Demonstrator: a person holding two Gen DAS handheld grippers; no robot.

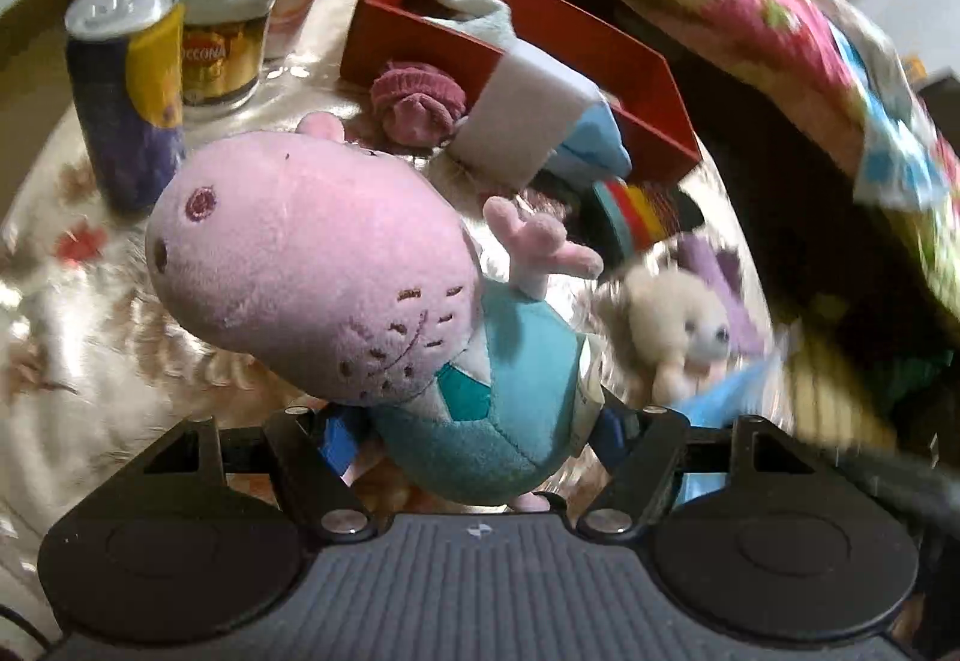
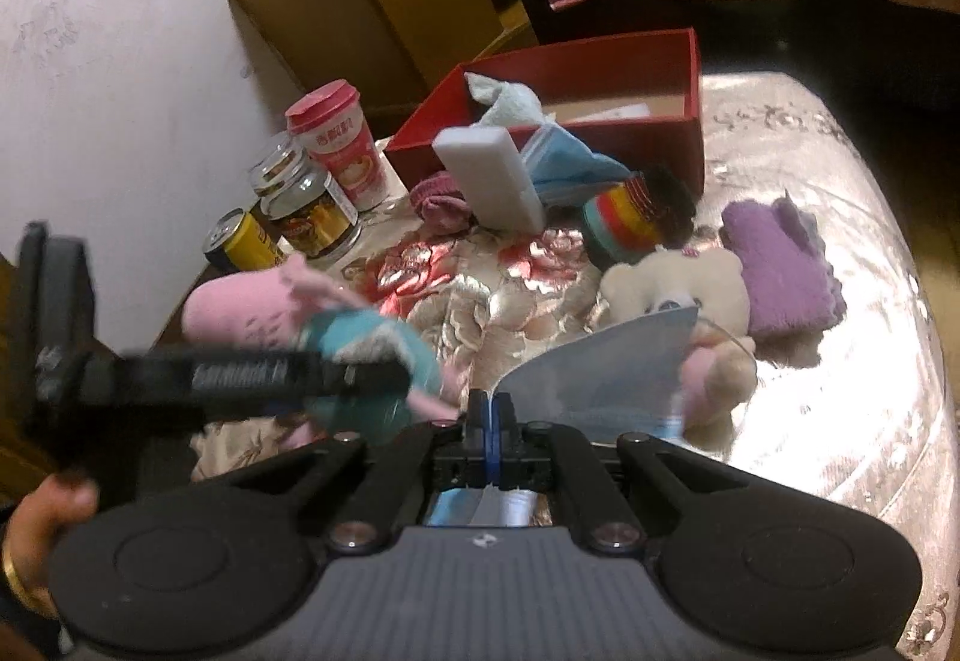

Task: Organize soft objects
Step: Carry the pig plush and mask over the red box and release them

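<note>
On the left of the floral-covered worktop (image 2: 840, 337) stand a yellow can (image 2: 240, 241), a glass jar (image 2: 306, 205) and a pink cup (image 2: 339, 145). The left gripper (image 1: 474, 433) is clamped on a pink pig plush (image 1: 336, 271) by its teal body, lifted clear. Behind sits the red box (image 2: 600, 121) with a pale cloth inside; a white sponge (image 2: 489, 181) leans on its front. The right gripper (image 2: 492, 415), fingers together, pinches a blue face mask (image 2: 600, 367) over a cream teddy bear (image 2: 678, 289), beside a purple cloth (image 2: 780, 271).

blurred quilt (image 1: 750, 1), left tool (image 2: 372, 373) smeared
</note>
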